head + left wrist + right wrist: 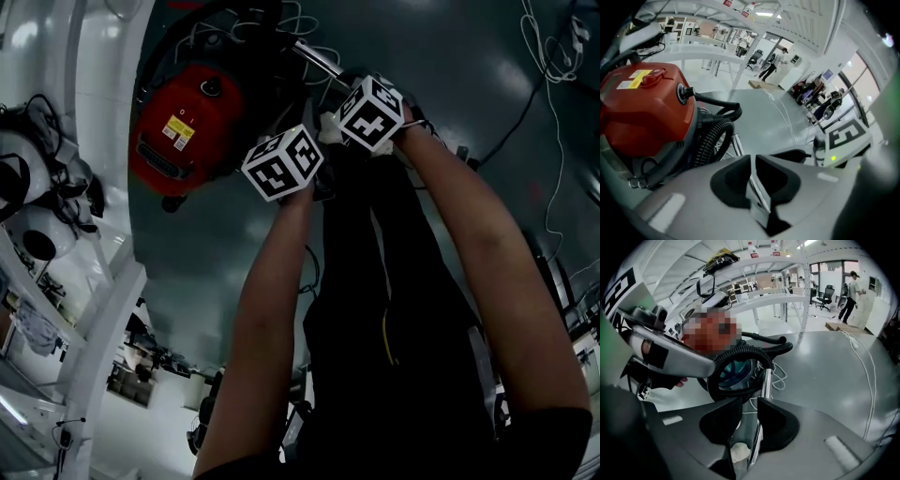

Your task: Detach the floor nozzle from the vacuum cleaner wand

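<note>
The red vacuum sits at the upper left of the head view. Just right of it, the left claw is clamped nearly closed on the chrome wand. Further right, the right claw stands partly open, the wand between its pads and lying along one.
</note>
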{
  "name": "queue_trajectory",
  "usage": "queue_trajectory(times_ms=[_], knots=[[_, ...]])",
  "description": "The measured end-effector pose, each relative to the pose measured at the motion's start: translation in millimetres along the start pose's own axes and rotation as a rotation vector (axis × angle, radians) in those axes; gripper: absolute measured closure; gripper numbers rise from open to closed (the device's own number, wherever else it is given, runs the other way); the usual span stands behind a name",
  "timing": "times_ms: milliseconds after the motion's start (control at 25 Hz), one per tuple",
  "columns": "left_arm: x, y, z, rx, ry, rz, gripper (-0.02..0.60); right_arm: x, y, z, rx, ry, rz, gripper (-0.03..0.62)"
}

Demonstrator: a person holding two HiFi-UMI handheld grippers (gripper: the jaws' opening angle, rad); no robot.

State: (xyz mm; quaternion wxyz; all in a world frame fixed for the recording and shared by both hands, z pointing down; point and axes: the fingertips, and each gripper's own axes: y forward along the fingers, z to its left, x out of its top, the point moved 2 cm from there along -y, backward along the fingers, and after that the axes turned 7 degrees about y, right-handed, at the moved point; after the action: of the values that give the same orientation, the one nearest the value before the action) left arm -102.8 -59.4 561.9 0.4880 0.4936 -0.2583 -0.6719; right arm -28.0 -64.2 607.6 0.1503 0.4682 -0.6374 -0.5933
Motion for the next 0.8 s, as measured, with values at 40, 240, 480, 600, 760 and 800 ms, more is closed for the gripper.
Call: queue_trajectory(times_ms=[40, 240, 480, 600, 760, 800], knots=[[-0.6, -1.6, -3.5, -0.020, 0.010, 0.002, 0.558, 0.3, -3.9, 0.4, -0.007, 0.002, -0.013, 0.503], [3.6, -6.9, -13.5, -0.059, 0.090, -0.007, 0.572, 2.7, -21.3, 0.5, -0.042, 0.032, -0.075, 0.569], [24.6, -18.4, -1.6, -0.046, 0.080, -0.100, 0.572, 9.9, -36.5, 0.8, -0.056, 0.082, -0.124, 0.594], [37.0, -25.0, 1.7, -0.037, 0.113, -0.122, 0.572, 22.1, -48.2, -1.3, -0.067, 0.113, -0.169, 0.595], [55.5, -35.2, -0.5, -0.023, 0.192, -0.147, 0.572, 42.3, -69.3, -3.0, -0.091, 0.165, -0.235, 0.597], [60.5, -38.2, -2.4, -0.020, 0.209, -0.157, 0.572, 47.2, -75.0, -3.3, -0.100, 0.176, -0.250, 0.597]])
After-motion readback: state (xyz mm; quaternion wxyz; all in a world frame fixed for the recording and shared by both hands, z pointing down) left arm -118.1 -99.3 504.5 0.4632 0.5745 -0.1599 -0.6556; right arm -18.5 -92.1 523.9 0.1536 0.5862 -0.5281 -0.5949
